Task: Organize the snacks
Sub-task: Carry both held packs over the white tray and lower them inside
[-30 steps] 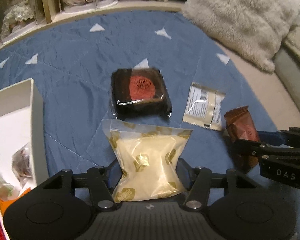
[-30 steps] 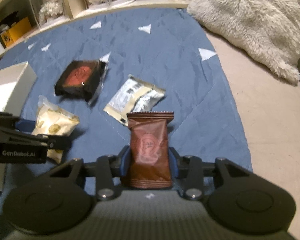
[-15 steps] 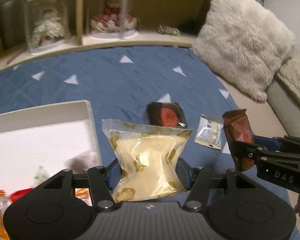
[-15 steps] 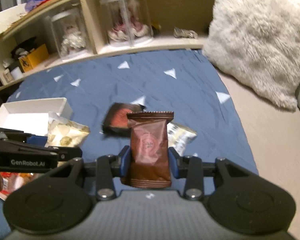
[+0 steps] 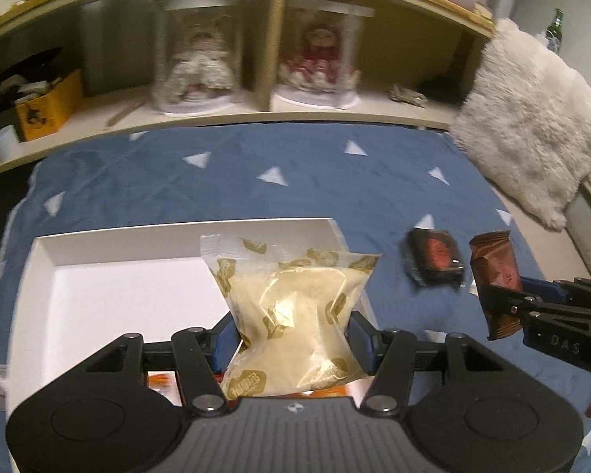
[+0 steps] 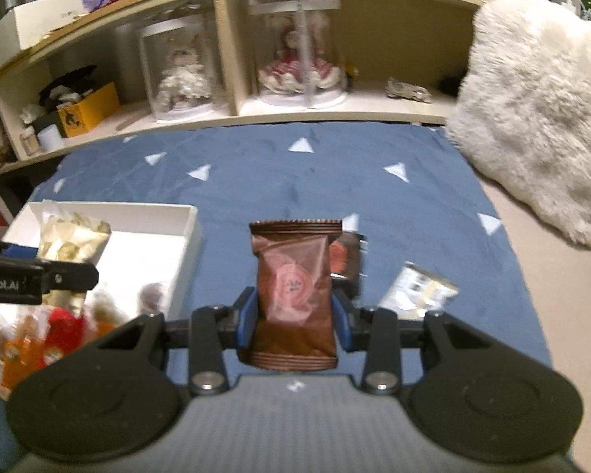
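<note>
- The white box [image 5: 78, 260] sits at the left of the blue quilt [image 5: 295, 165], open side up, with other snacks piled at its near end; it is where your two packets look bound.
- Your left gripper [image 5: 293, 339] is clamped on the pale yellow packet [image 5: 291, 307], pinching its waist. The packet stands long axis upright, and it hangs over the box's right-hand part, just inside the right wall.
- Your left hand is the nearer one: its drop needs little more than a lowering.
- Your right gripper [image 6: 293, 321] is closed on the brown packet [image 6: 293, 295], also upright, over bare quilt. The box lies to its left, so that hand has to travel leftward across the wall.
- The dark square packet [image 6: 346, 256] and the white sachet [image 6: 417, 289] lie flat on the quilt at the right, apart from the box.
</note>
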Demonstrator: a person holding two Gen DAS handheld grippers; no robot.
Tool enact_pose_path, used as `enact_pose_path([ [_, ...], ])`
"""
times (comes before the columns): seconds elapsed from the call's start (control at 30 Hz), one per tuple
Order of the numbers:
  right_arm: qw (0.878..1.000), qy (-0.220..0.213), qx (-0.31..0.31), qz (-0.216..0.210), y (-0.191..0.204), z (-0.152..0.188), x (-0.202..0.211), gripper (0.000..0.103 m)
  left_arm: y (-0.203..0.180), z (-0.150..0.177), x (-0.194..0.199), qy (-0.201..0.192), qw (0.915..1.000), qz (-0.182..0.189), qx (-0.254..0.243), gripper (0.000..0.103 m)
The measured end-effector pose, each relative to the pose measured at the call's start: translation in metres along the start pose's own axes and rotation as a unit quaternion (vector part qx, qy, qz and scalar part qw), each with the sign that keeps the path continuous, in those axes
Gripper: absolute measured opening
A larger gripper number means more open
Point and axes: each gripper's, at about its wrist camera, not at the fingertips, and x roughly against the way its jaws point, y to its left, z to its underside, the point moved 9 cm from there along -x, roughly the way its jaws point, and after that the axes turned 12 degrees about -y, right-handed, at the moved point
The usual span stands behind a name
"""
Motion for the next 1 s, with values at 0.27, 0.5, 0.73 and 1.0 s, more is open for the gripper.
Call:
enact_pose_path([
  [0.27,0.999,0.0,-0.018,-0.036,0.066,-0.011,-0.019,0.046,0.068,0.001,0.004,-0.002,0.999,-0.014,0.041,0.059],
  [0.5,0.996,0.015,-0.039,-0.074,0.125,-0.016,-0.046,0.046,0.12,0.003,-0.012,0.013,0.9985,-0.042,0.033,0.059],
  [0.73,0.993,0.041,-0.057,-0.099,0.169,-0.017,-0.084,0.046,0.15,0.013,-0.037,0.039,0.9976,-0.05,0.03,0.059],
  [1.0,0.99,0.071,-0.06,-0.102,0.198,-0.009,-0.117,0.046,0.16,0.015,-0.062,0.042,0.9974,-0.055,0.019,0.059],
])
